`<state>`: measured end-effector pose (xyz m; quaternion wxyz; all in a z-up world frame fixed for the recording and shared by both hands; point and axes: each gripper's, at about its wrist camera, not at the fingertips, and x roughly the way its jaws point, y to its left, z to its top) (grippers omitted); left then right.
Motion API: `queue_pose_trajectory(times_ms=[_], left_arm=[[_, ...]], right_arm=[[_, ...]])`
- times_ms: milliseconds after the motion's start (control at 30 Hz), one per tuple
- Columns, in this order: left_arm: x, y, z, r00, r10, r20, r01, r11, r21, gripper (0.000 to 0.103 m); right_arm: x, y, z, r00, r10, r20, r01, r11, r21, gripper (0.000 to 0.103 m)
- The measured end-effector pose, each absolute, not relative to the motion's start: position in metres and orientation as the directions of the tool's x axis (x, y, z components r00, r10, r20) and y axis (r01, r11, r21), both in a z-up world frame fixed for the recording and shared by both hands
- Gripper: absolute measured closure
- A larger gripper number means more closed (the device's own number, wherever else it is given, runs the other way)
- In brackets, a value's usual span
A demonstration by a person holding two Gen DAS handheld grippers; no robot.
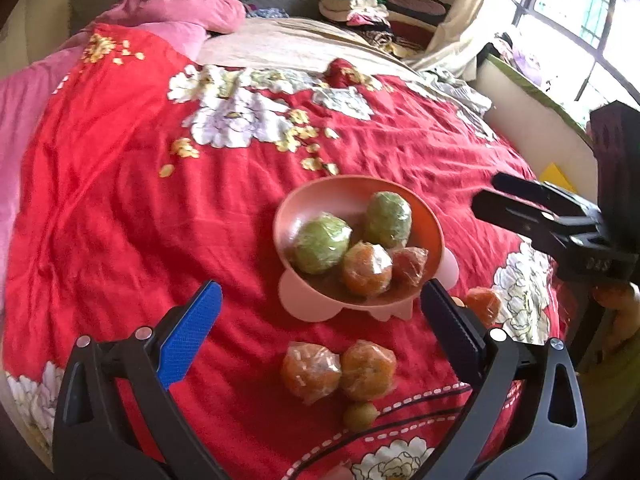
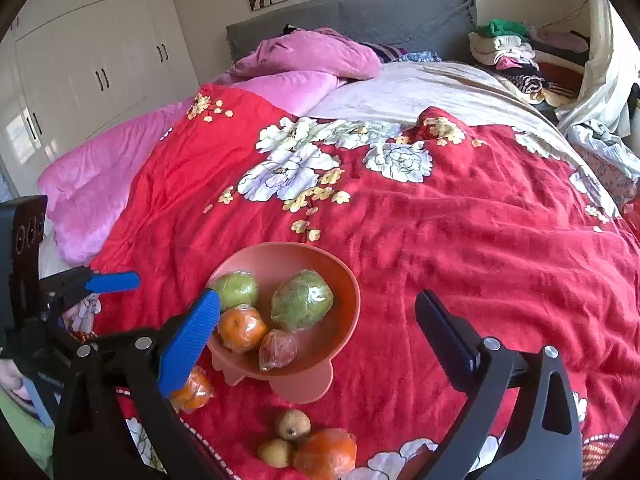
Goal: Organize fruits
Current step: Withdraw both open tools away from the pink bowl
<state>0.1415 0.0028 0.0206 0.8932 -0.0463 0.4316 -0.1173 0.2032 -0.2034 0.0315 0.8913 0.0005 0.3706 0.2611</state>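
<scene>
Red floral bedspread [image 1: 120, 208] covers the bed; on it we log one pink bowl [image 1: 344, 196], upright, holding two wrapped green fruits [image 1: 320, 244], a wrapped orange [image 1: 366, 268] and a reddish wrapped fruit [image 1: 410, 266]; the rounder green fruit's [image 1: 388, 220] long axis stands roughly upright; two wrapped oranges [image 1: 336, 370] lie touching just before the bowl; our left gripper [image 1: 320, 304] gapes wide, empty; our right gripper [image 2: 316, 312] likewise wide, empty, its blue finger [image 2: 188, 344] overlapping the bowl's rim in view.
</scene>
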Motion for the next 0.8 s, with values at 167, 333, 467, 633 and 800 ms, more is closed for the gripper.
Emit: queue_pose_trajectory(times_ms=[167,333,467,633,800], left_arm=[[0.137,0.011,0.026,0.624,-0.222,-0.749,0.143,0.975,-0.171,0.01],[0.132,0.014,0.029,0.634,-0.215,-0.743,0.137,0.977,-0.166,0.01],[0.127,0.016,0.028,0.637,-0.205,-0.743,0.133,0.979,-0.156,0.01],[0.12,0.021,0.027,0.638,-0.183,-0.748,0.116,0.983,-0.141,0.01],[0.115,0.021,0.026,0.637,-0.18,-0.75,0.115,0.984,-0.138,0.01]], right_arm=[[0.193,-0.206,0.036,0.607,0.455,-0.651,-0.46,0.87,0.178,0.004],[0.185,-0.21,0.038,0.621,0.442,-0.648,-0.456,0.876,0.16,0.004],[0.178,-0.215,0.039,0.628,0.433,-0.647,-0.45,0.88,0.151,0.004],[0.169,-0.221,0.035,0.63,0.42,-0.654,-0.438,0.887,0.148,0.004],[0.159,-0.227,0.029,0.626,0.411,-0.663,-0.43,0.891,0.147,0.004]])
